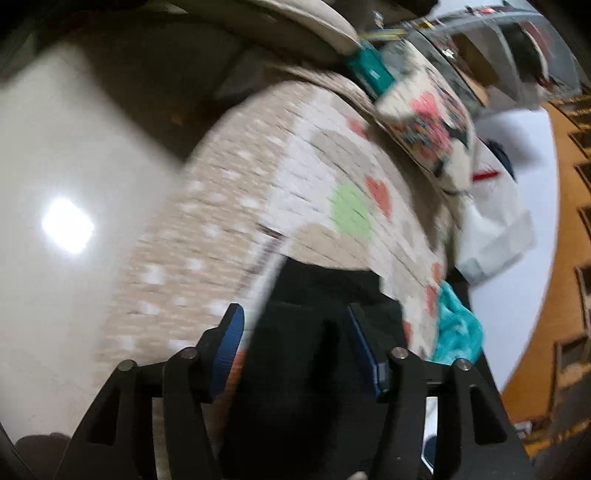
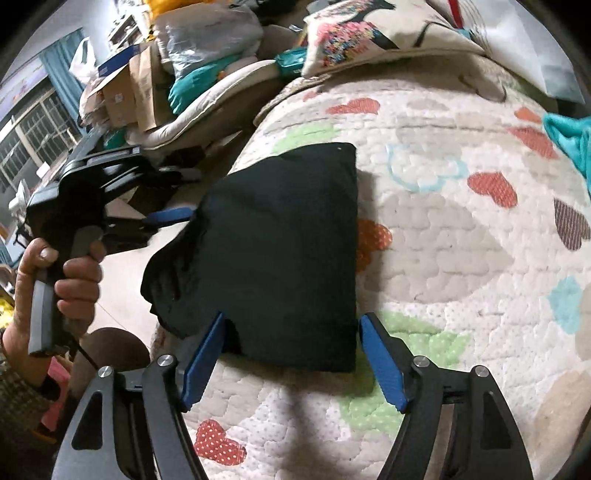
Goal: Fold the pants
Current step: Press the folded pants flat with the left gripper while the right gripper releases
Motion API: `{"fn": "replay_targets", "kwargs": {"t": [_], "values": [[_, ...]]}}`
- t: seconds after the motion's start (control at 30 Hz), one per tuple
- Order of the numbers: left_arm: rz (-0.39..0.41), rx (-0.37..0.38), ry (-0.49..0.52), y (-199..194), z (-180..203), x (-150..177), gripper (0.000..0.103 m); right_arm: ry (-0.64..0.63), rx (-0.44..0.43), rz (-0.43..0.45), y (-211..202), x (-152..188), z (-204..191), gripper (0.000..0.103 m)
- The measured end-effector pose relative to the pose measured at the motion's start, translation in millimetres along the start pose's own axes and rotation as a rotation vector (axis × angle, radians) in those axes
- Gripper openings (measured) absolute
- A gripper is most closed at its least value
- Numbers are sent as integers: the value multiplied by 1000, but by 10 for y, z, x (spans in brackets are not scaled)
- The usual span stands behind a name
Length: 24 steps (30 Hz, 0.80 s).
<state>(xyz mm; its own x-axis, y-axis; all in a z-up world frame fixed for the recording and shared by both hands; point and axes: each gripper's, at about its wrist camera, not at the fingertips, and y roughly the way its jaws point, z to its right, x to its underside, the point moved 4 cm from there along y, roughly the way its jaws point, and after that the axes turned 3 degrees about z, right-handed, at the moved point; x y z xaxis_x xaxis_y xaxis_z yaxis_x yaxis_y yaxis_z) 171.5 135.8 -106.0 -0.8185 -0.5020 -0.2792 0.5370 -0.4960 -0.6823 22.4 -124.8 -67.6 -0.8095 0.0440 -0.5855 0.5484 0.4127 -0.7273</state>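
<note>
Black pants (image 2: 266, 254) lie folded into a compact wedge on the quilted heart-print bedspread (image 2: 443, 229), directly ahead of the right gripper (image 2: 291, 354); its blue fingers (image 2: 202, 363) are spread wide, one on each side of the near edge of the fabric, nothing clamped; the left pad overlaps the cloth edge in frame, contact uncertain.

Right wrist view also shows the left gripper (image 2: 168, 216) out to its left, at the pants' far-left edge, held by the person's hand (image 2: 70, 273) on the black handle; a blue finger tip points into the bunched fabric there; whether it pinches cloth can't be read from this angle.

Left wrist view is motion-blurred; the pants (image 1: 314, 350) fill the dark gap between the left gripper's (image 1: 295, 332) blue fingers (image 1: 231, 347), which stand apart; probably released, with cloth lying between rather than gripped, but blur makes that a hedge.

Seen only in the left view: glossy pale floor (image 1: 55, 166) left of the bed, with a light glare.

Seen in both: patterned pillow (image 2: 354, 33) beyond the pants; teal cloth (image 2: 569, 136) on the bedspread, off to the right.

Seen only in the right view: cardboard boxes (image 2: 125, 92) and bags piled far left behind the left gripper.
</note>
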Motion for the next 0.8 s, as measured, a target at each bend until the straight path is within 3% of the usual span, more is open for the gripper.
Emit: {"fn": "replay_targets", "kwargs": {"t": [0.2, 0.37, 0.6, 0.8], "values": [[50, -60, -69, -343, -276, 131, 56, 62, -12, 45, -179, -37, 102, 79], [82, -98, -50, -493, -233, 354, 56, 94, -10, 92, -336, -69, 196, 79], [78, -135, 76, -496, 102, 693, 56, 143, -13, 124, -484, -65, 352, 79], [96, -235, 211, -501, 247, 870, 56, 157, -8, 129, -509, -74, 408, 79]]}}
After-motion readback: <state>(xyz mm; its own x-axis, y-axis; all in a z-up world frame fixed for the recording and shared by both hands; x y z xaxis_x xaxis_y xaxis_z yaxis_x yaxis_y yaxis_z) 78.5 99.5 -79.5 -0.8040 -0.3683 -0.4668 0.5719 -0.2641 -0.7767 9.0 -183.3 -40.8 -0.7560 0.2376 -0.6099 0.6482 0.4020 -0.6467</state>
